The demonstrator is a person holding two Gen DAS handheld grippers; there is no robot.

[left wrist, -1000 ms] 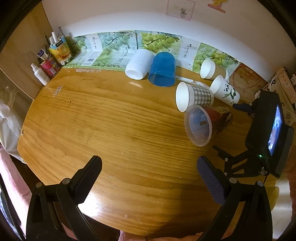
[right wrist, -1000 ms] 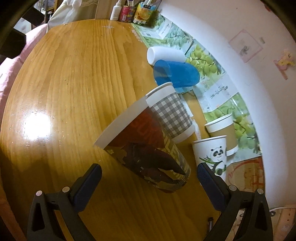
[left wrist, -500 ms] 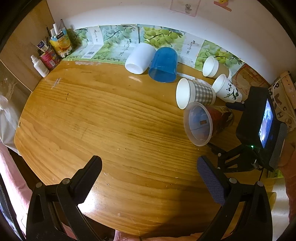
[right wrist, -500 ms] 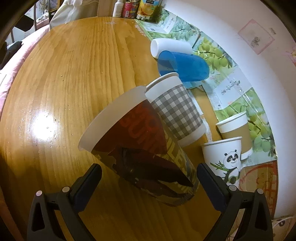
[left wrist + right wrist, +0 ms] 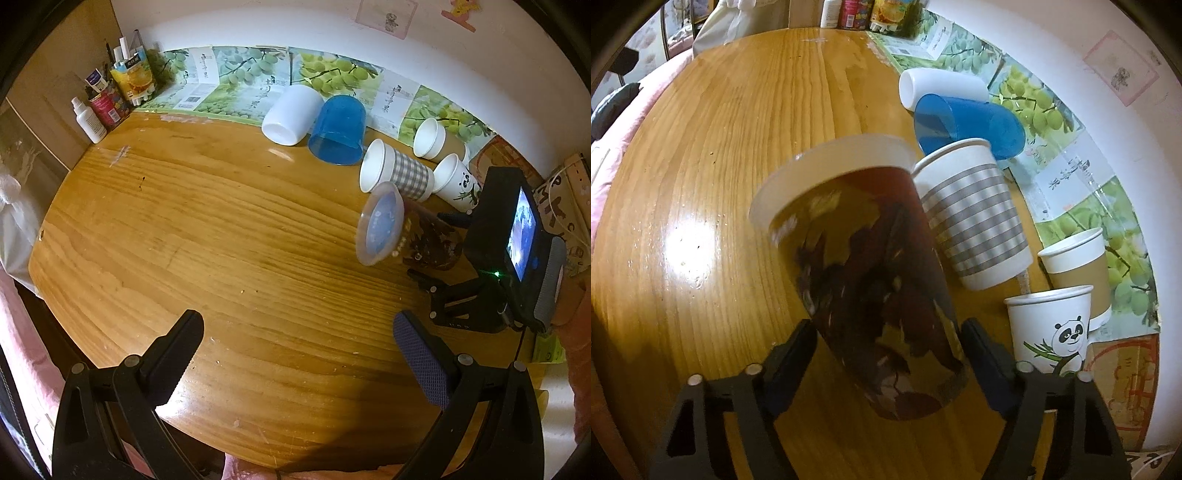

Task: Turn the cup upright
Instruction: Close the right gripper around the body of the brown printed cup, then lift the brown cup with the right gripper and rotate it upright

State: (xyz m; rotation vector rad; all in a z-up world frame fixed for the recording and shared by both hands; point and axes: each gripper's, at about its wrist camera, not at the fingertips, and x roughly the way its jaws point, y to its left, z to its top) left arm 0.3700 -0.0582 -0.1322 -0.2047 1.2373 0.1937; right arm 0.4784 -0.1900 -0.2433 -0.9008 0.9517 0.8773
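Observation:
A clear plastic cup with a dark red-brown print [image 5: 871, 280] is tilted, its white rim pointing up and left. My right gripper [image 5: 886, 343] is shut on its lower body, one finger on each side, and lifts it off the wooden table [image 5: 701, 166]. In the left wrist view the same cup [image 5: 391, 229] is at the right with its mouth facing me, held by the right gripper's black body [image 5: 506, 251]. My left gripper [image 5: 295, 339] is open and empty above the table's near edge.
Other cups lie on their sides along the wall: a white one [image 5: 291, 114], a blue one [image 5: 338, 134], a checked one [image 5: 395, 173], a panda one [image 5: 458, 182] and a brown-sleeved one [image 5: 436, 138]. Bottles and a carton [image 5: 110, 99] stand at the far left corner.
My right gripper moved in and closed on the printed cup, then tipped its rim upward off the table. The left gripper stayed open and drew back a little.

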